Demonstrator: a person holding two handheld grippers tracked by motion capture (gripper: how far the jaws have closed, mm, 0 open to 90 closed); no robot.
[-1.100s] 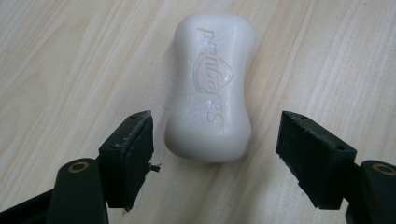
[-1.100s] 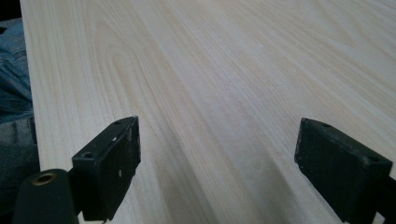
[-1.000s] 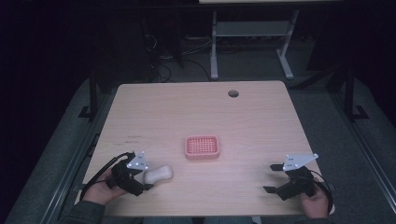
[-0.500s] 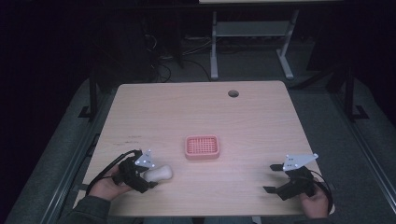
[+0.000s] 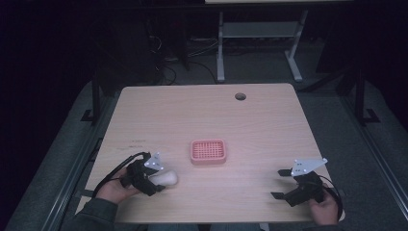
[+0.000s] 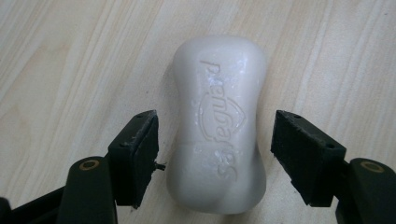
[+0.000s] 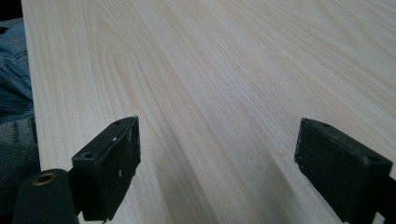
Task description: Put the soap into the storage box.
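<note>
A white bar of soap lies flat on the wooden table, embossed side up. My left gripper is open, one jaw on each side of the bar with small gaps, not touching it. From above, the soap sits at the front left with the left gripper around its near end. A pink slotted soap dish rests mid-table, to the right of and beyond the soap. At the front right my right gripper stands open over bare wood, nothing between its jaws.
The table has a round cable hole near its far edge. Beyond it stand a metal frame and cables on a dark floor. The table's near edge and denim cloth show at left in the right gripper view.
My left gripper has slid a little to the right along the table, closing in around the soap. The right gripper has stayed put.
</note>
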